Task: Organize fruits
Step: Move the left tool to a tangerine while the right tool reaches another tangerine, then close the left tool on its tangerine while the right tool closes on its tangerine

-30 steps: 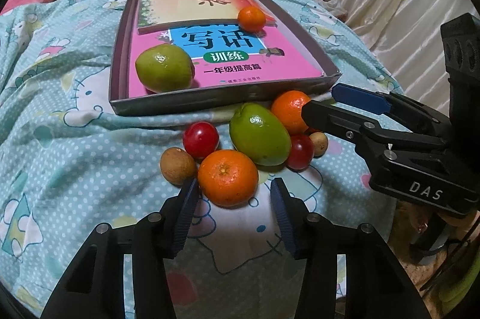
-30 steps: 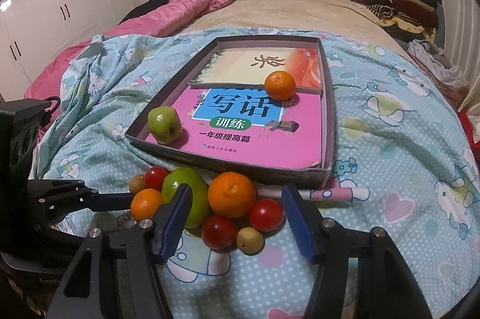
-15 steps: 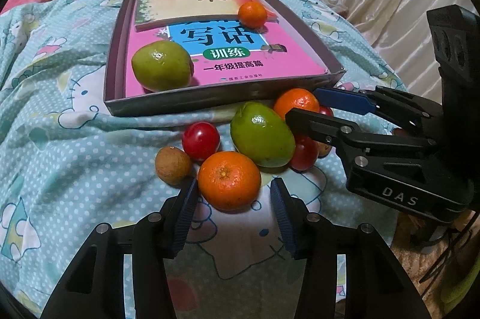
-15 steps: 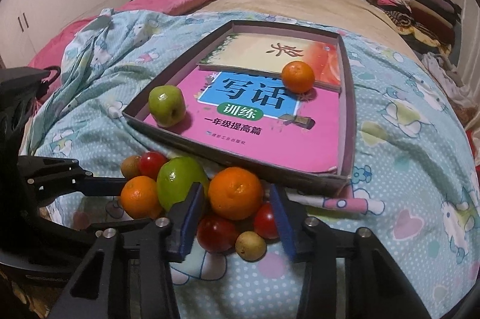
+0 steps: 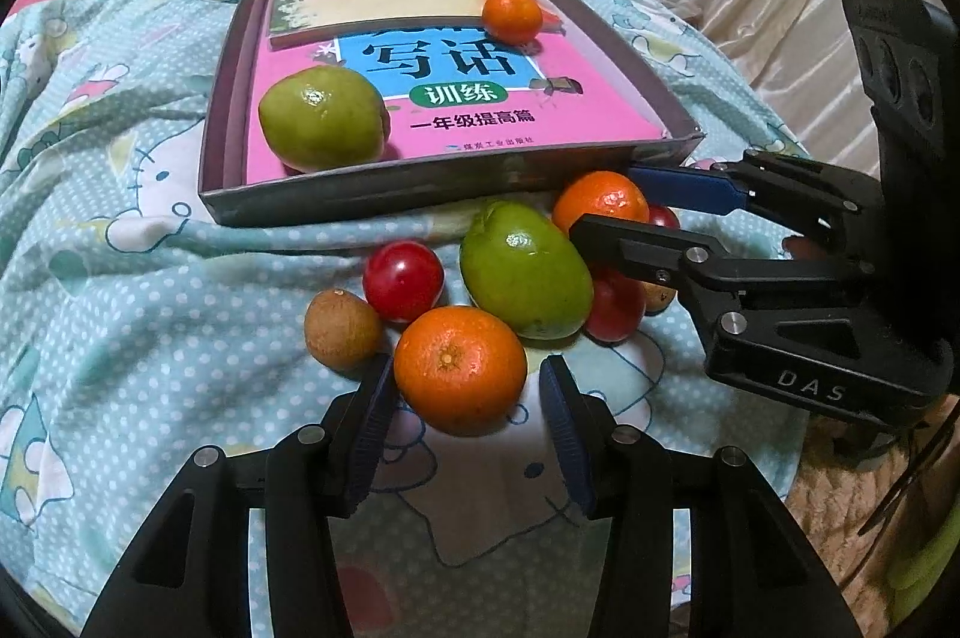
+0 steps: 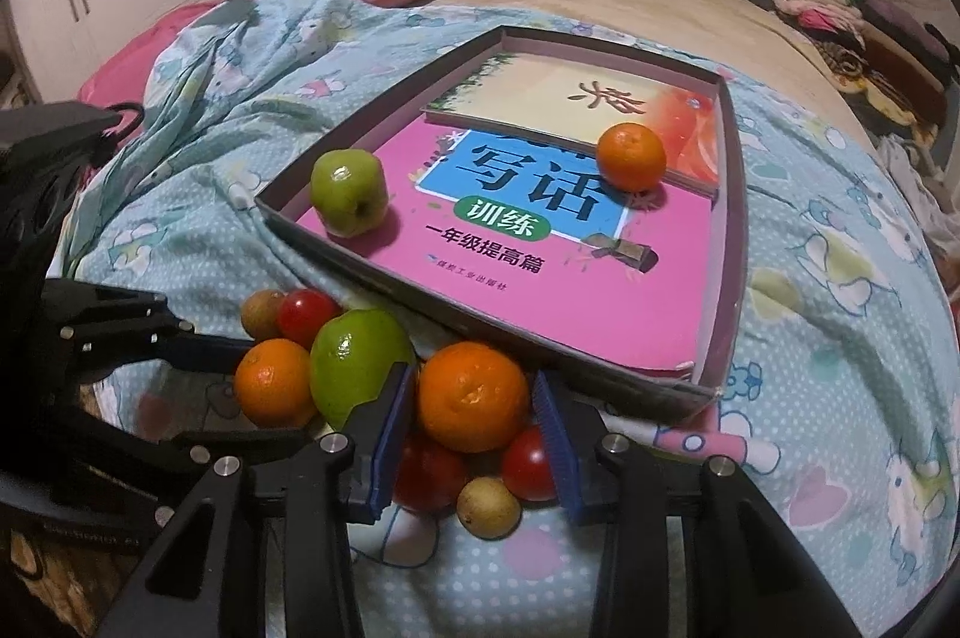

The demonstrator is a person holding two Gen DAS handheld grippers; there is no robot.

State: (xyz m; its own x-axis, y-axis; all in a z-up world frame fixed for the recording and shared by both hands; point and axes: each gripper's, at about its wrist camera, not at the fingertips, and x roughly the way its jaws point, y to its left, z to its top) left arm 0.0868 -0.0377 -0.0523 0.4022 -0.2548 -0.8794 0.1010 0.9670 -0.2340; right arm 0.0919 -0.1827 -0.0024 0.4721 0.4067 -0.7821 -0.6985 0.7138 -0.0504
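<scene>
right wrist view: right gripper (image 6: 474, 434) has just been closing, clamped on an orange (image 6: 473, 396) bound for the box (image 6: 729, 242); left gripper (image 5: 462, 422) straddles another orange (image 5: 459, 368), apart.

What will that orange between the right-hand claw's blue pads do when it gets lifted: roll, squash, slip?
The orange looks round and firm, so it probably won't squash. The right gripper, whose jaws have just been closing, flanks its sides; the ribbed pads should limit slipping. Once set on the glossy book cover in the box, it could roll.
</scene>
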